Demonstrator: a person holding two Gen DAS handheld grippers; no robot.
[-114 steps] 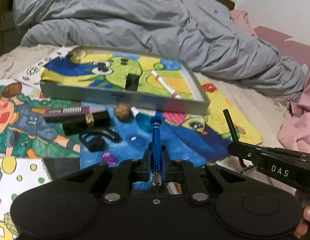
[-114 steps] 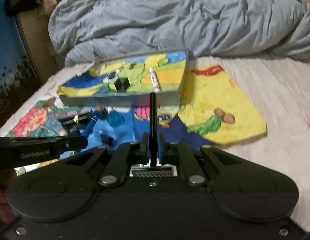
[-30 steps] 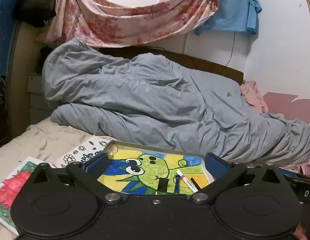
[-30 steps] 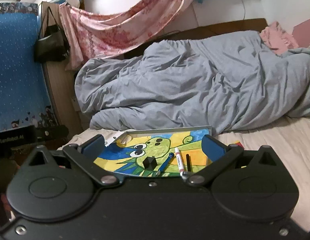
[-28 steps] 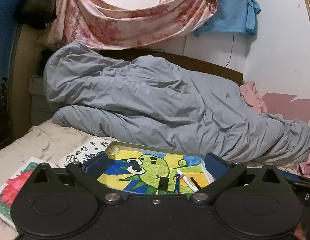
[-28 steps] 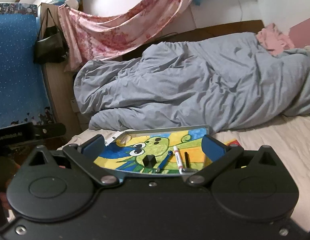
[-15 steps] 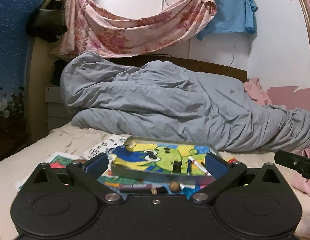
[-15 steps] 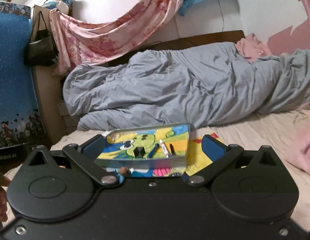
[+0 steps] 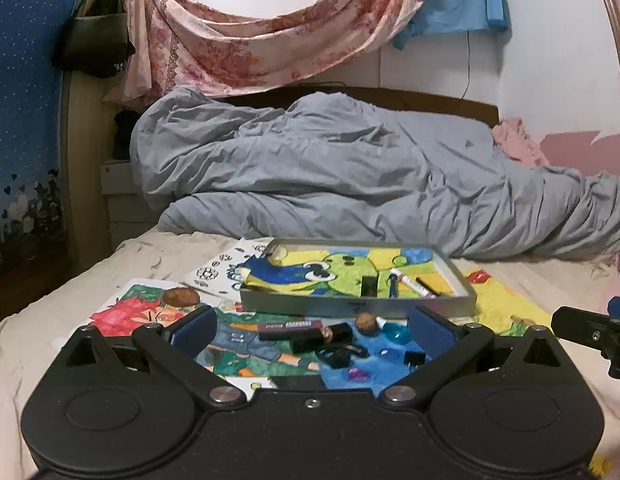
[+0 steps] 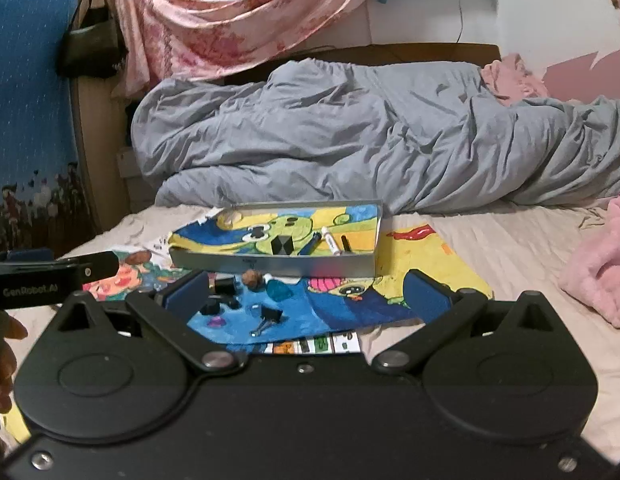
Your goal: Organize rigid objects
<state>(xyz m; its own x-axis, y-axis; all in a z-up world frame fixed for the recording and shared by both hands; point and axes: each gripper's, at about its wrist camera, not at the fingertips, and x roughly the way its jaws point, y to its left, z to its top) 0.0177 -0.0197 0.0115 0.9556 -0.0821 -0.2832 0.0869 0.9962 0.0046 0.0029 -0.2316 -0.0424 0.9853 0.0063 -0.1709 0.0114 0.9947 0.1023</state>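
Observation:
A grey metal tray (image 9: 349, 307) (image 10: 270, 266) lies on the bed, lined with a green cartoon drawing. Inside it are a black block (image 9: 367, 286) (image 10: 282, 246), a blue screwdriver (image 9: 393, 284) (image 10: 311, 245), a white marker (image 9: 413, 285) (image 10: 331, 242) and a black hex key (image 9: 425, 283) (image 10: 345, 243). In front of the tray lie a walnut (image 9: 366, 323) (image 10: 253, 279), a purple tube (image 9: 290, 326), a black lipstick (image 9: 333, 334), a blue gem (image 9: 397, 334) (image 10: 280, 291) and a binder clip (image 10: 270, 318). My left gripper (image 9: 311, 330) and right gripper (image 10: 306, 294) hover short of these, both open and holding nothing.
A crumpled grey duvet (image 9: 349, 184) fills the far side of the bed. Pink fabric (image 10: 597, 276) lies at the right. Coloured drawings (image 9: 150, 312) cover the sheet under the small items. A person's hand (image 10: 2, 344) holds the left gripper's handle at the left edge.
The screwdriver and hex key, once held in the grippers, now lie in the tray. Both grippers have opened and drawn back from the tray, so the loose items in front show again.

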